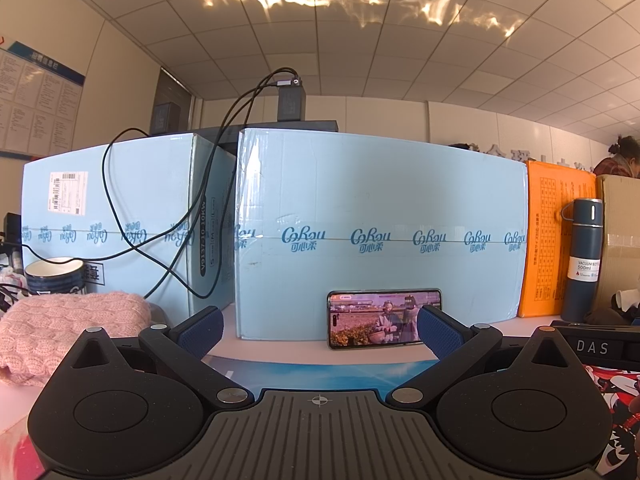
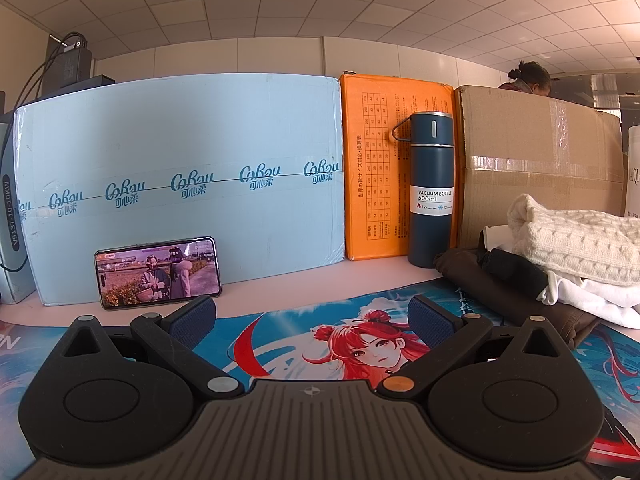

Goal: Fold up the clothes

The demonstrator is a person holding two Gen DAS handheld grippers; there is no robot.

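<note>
A pink knitted garment [image 1: 60, 332] lies folded on the table at the left of the left wrist view, beside my left gripper [image 1: 320, 330], which is open and empty. In the right wrist view a pile of clothes sits at the right: a cream knitted sweater [image 2: 576, 240] on top, white cloth [image 2: 592, 300] under it, and a dark brown garment [image 2: 500, 284] at the bottom. My right gripper [image 2: 312, 318] is open and empty, above the printed anime mat [image 2: 360, 344], left of the pile.
Light blue cartons [image 1: 380, 220] stand along the back with a phone [image 1: 384, 318] leaning on one. An orange box [image 2: 392, 168], a blue vacuum bottle [image 2: 432, 192] and a brown carton [image 2: 540, 160] stand at the right. A mug [image 1: 56, 276] and cables [image 1: 160, 248] are at the left.
</note>
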